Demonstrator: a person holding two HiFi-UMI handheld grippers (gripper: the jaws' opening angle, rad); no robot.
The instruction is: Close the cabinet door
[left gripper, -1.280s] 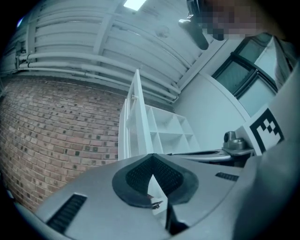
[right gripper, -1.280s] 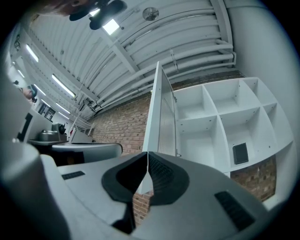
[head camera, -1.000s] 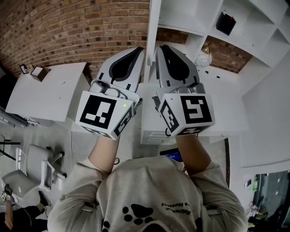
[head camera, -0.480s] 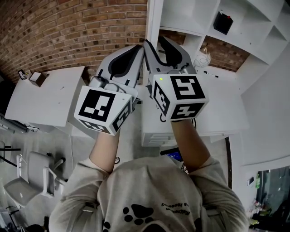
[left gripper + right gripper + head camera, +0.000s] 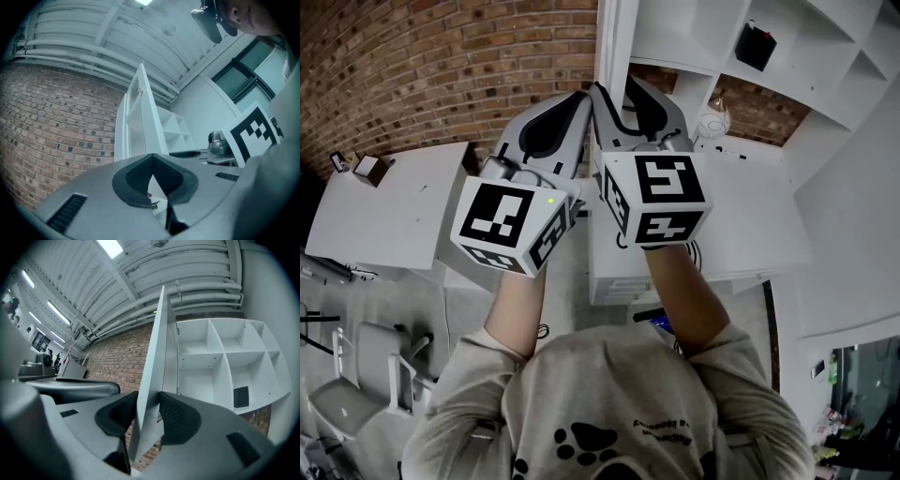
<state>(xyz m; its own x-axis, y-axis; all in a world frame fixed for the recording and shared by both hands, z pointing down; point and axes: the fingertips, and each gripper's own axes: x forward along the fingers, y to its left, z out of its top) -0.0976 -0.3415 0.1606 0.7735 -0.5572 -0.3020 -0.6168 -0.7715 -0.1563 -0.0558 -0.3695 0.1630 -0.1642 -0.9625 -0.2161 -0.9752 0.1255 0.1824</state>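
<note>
The white cabinet door (image 5: 615, 37) stands open, edge-on toward me, left of the white cubby shelves (image 5: 694, 28). My right gripper (image 5: 609, 90) straddles that edge. Its jaws have just been opening, and the door (image 5: 161, 348) now sits between them with both dark pads against its faces. My left gripper (image 5: 579, 98) hangs just left of the door, shut with nothing in it. In the left gripper view its tips (image 5: 151, 155) meet, and the door (image 5: 138, 122) rises a little beyond them.
A brick wall (image 5: 441, 66) lies left of the door. A black box (image 5: 757, 45) sits in one cubby. Below are a white desk (image 5: 384, 206), a white counter (image 5: 741, 225) with a glass ornament (image 5: 710, 122), and a chair (image 5: 370, 366).
The right gripper has shifted left from beside the door onto its edge, and its jaws have gone from shut to spread around it. The left gripper has barely moved.
</note>
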